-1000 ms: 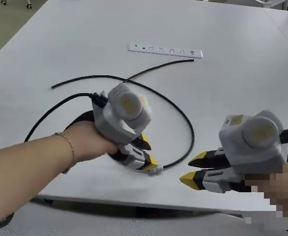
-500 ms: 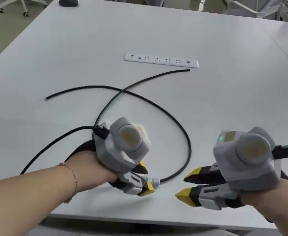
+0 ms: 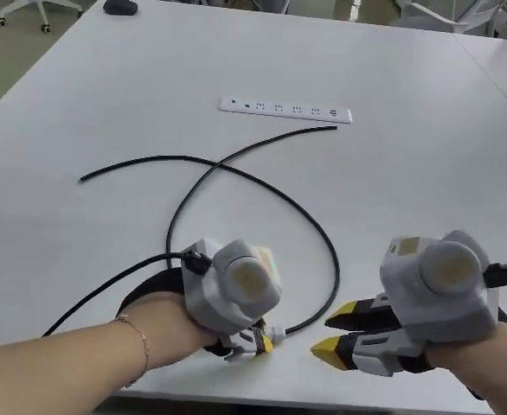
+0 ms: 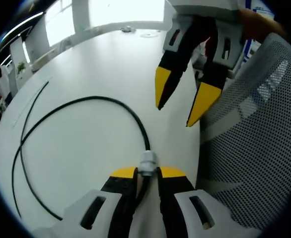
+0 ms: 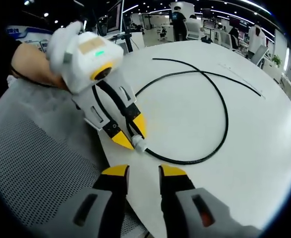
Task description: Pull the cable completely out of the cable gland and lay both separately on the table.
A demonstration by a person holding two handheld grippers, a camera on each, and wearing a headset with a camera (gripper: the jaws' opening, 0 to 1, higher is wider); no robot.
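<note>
Near the desk (image 3: 409, 173) edge, your left gripper (image 4: 146, 173) clamps the cable gland (image 4: 147, 161); close the right gripper's (image 5: 138, 171) parted jaws on the cable (image 4: 135, 119) just beyond it, then pull straight.

Back end of the cable gland (image 4: 147, 161) — hidden between the jaws of the left gripper (image 4: 148, 173)

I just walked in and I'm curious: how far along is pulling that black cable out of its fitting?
Done: the left gripper is shut on the cable gland at the near edge of the table. In hand: the right gripper hangs open close to the gland. Left: the cable is not yet out, so pulling it free and laying both apart remain.
</note>
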